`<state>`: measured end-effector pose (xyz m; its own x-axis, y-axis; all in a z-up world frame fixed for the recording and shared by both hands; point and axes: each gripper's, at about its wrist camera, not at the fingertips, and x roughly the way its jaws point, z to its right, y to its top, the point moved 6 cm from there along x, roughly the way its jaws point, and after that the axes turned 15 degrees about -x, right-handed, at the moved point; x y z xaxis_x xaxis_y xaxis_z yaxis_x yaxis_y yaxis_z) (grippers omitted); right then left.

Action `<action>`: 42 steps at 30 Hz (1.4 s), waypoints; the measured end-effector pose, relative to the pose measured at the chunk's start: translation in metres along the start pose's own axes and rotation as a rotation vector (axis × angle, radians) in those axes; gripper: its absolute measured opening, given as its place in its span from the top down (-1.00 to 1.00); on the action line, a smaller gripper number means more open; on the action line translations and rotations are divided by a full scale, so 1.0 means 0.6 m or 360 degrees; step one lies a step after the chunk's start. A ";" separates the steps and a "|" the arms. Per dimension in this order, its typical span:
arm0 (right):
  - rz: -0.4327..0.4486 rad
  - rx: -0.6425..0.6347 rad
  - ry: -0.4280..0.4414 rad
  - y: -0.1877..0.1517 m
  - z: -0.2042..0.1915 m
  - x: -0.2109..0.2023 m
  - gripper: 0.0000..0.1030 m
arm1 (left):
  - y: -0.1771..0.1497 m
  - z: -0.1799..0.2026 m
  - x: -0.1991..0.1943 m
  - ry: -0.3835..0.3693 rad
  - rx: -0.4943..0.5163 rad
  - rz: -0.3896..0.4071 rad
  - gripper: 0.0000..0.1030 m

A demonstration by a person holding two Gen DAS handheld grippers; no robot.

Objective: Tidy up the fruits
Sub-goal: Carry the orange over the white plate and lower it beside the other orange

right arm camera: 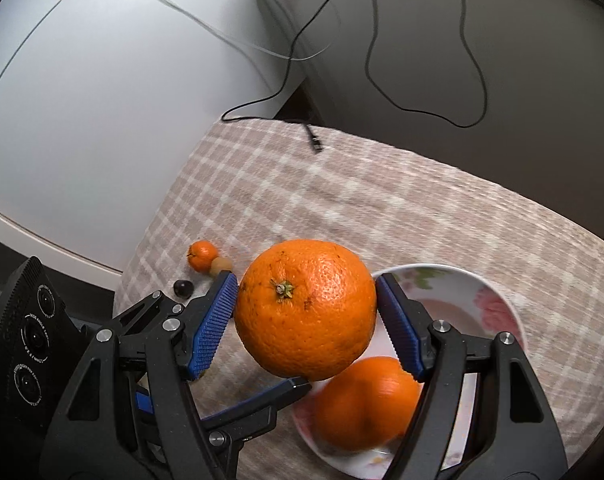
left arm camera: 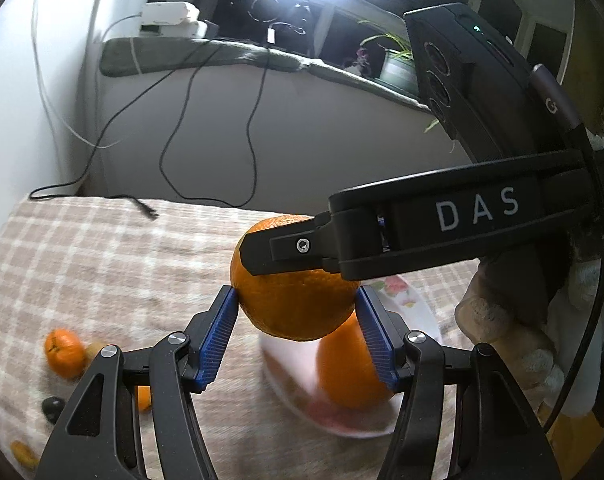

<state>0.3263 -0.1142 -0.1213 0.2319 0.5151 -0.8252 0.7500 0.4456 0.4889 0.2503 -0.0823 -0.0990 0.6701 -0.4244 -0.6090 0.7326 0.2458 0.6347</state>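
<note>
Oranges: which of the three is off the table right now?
The big orange, clamped between both grippers above the bowl. The second large one lies in the bowl; the small mandarin sits on the cloth.

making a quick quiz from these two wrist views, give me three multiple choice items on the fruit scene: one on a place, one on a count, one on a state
1. Where is the second large orange?
A. in the floral bowl
B. on the windowsill
C. on the checked cloth beside the cable

2. How many large oranges show in the right wrist view?
A. one
B. two
C. four

3. What is the state of the top orange?
A. lying loose on the cloth
B. cut in half
C. whole, clamped in the air by both claws

Answers:
1 A, it sits inside the bowl's white rim.
2 B, one is held and one is in the bowl; the fruit by the cloth's edge, like the mandarin, is far smaller.
3 C, the right claw and the left claw each press blue pads on its sides, with the stem intact and the bowl below.
</note>
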 end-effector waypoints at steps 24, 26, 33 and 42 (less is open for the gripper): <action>0.0074 0.0207 -0.0036 -0.032 0.104 -0.018 -0.44 | 0.001 0.053 0.084 -0.0016 0.0076 -0.0148 -0.18; 0.0073 0.0205 -0.0043 -0.032 0.104 -0.017 -0.44 | 0.003 0.052 0.087 -0.0015 0.0076 -0.0155 -0.18; 0.0066 0.0220 -0.0065 -0.035 0.112 -0.016 -0.44 | 0.003 0.054 0.093 -0.0015 0.0073 -0.0179 -0.18; 0.0075 0.0201 -0.0105 -0.030 0.108 -0.018 -0.44 | 0.011 0.061 0.091 0.0063 0.0152 -0.0135 -0.17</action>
<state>0.3506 -0.1754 -0.1398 0.3057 0.4821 -0.8211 0.8083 0.3244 0.4913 0.2874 -0.1358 -0.1104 0.6117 -0.4051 -0.6795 0.7733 0.1253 0.6215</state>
